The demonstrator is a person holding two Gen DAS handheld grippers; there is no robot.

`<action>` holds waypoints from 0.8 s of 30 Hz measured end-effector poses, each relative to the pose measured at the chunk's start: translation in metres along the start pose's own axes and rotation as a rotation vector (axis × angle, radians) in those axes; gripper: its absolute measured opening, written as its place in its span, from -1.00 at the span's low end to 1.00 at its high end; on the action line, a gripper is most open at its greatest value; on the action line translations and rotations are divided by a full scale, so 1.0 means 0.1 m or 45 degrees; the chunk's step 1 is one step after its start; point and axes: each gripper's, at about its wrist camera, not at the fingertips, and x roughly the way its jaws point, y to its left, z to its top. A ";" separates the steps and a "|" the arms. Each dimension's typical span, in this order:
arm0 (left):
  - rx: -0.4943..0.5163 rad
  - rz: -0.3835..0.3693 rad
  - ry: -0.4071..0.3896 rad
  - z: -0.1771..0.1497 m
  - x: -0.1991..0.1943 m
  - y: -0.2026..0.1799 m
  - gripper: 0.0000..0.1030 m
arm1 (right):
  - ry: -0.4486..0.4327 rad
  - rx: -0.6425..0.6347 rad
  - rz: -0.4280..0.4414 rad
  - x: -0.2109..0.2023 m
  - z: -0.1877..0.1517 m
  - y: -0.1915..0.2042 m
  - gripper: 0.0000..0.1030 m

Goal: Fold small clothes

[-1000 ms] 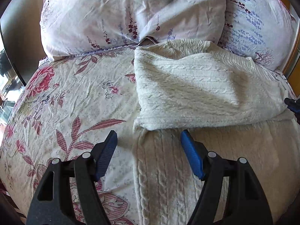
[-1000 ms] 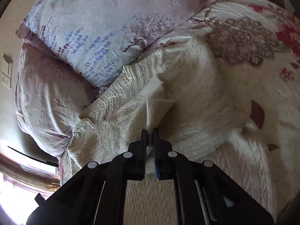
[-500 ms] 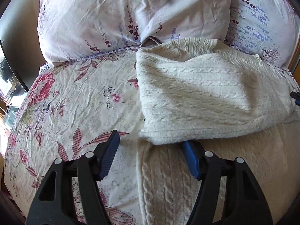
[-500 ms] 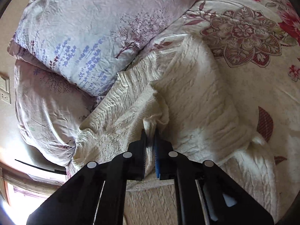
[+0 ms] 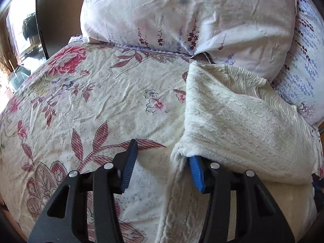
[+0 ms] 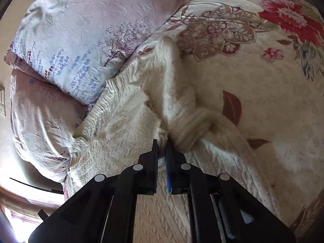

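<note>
A cream cable-knit sweater [image 5: 239, 125] lies on the floral bedspread [image 5: 101, 105], its upper half folded over the lower. My left gripper [image 5: 163, 149] is at the sweater's left edge with its jaws closing. Its right finger [image 5: 195, 172] is tucked under the folded flap, while the left finger [image 5: 128, 164] stands apart over the bedspread. The edge of the knit sits between them, unpinched. In the right wrist view my right gripper [image 6: 161, 142] is shut on a bunched fold of the sweater [image 6: 125, 125], which gathers into a thick roll beside the fingertips.
Two pale floral pillows [image 5: 182, 16] [image 5: 303, 50] lie against the sweater's far edge; they show as pillows [image 6: 81, 30] in the right wrist view too. The bedspread [image 6: 263, 101] stretches out on both sides. A dark frame and bright window [image 5: 24, 30] stand at the far left.
My left gripper rolled and slid toward the sweater, its right finger going under the folded flap as the jaws narrowed. My right gripper dragged its pinched fold along, bunching the knit.
</note>
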 end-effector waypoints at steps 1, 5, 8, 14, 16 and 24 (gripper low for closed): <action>0.015 0.004 -0.002 0.00 0.00 -0.02 0.03 | 0.004 -0.032 0.010 -0.01 0.00 0.03 -0.86; 0.048 -0.002 0.006 0.00 0.01 -0.04 0.06 | 0.038 -0.002 0.124 -0.05 0.16 0.04 0.01; 0.065 0.000 0.005 -0.01 0.01 -0.06 0.07 | 0.059 -0.010 0.159 0.01 0.32 0.08 0.29; 0.090 0.012 0.003 -0.02 0.02 -0.09 0.12 | 0.161 -0.233 0.055 0.34 0.58 0.35 -0.20; 0.090 0.017 0.001 -0.03 0.02 -0.09 0.14 | 0.203 -0.277 0.020 0.44 0.60 0.39 -0.71; 0.088 0.036 -0.004 -0.03 0.04 -0.11 0.27 | -0.118 -0.393 0.064 -0.01 0.70 0.70 -0.90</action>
